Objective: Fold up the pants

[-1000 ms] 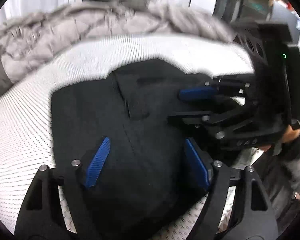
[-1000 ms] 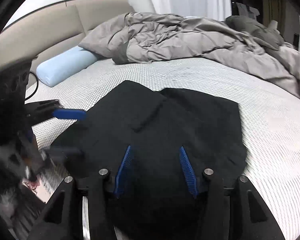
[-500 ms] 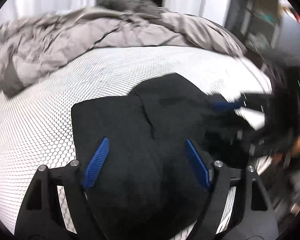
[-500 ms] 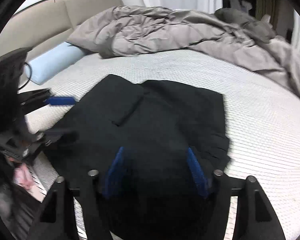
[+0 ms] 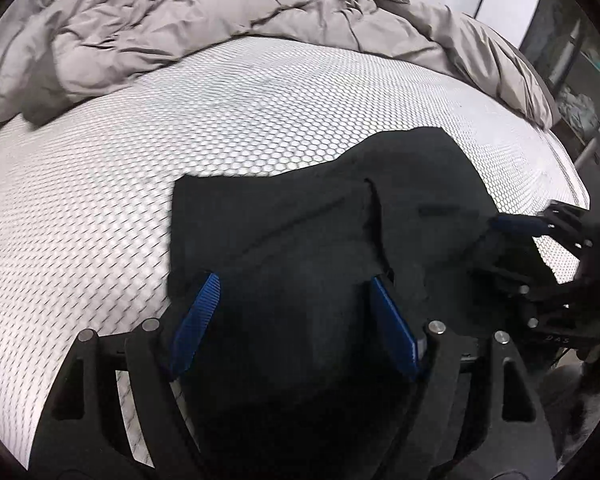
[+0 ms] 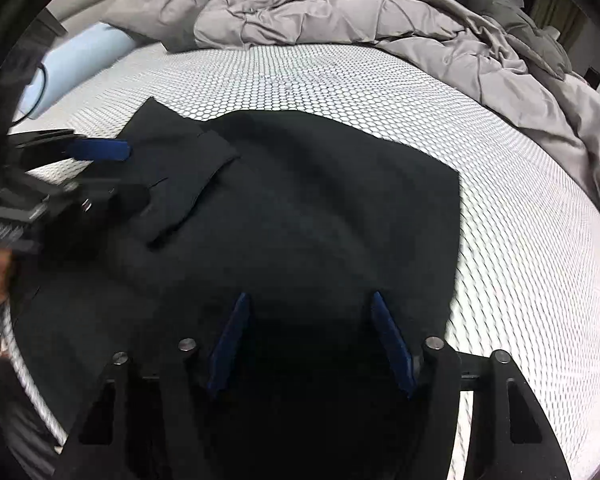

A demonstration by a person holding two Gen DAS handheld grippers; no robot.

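Observation:
The black pants (image 5: 320, 240) lie folded into a compact pile on the white honeycomb-patterned bed sheet (image 5: 140, 152); they also show in the right wrist view (image 6: 320, 208). My left gripper (image 5: 294, 292) is open and empty above the near edge of the pile. My right gripper (image 6: 310, 320) is open and empty above the pile's near edge. Each gripper appears in the other's view: the right one (image 5: 512, 236) at the pile's right side, the left one (image 6: 112, 168) at its left side, both open.
A crumpled grey duvet (image 5: 220, 12) is heaped across the far side of the bed (image 6: 380, 12). A light blue pillow (image 6: 80, 56) lies at the far left by the headboard. Shelving (image 5: 580, 80) stands beyond the bed's right edge.
Both grippers have drawn back and lifted away from the pants, so more bed shows. The pile has stayed put and both grippers stay open.

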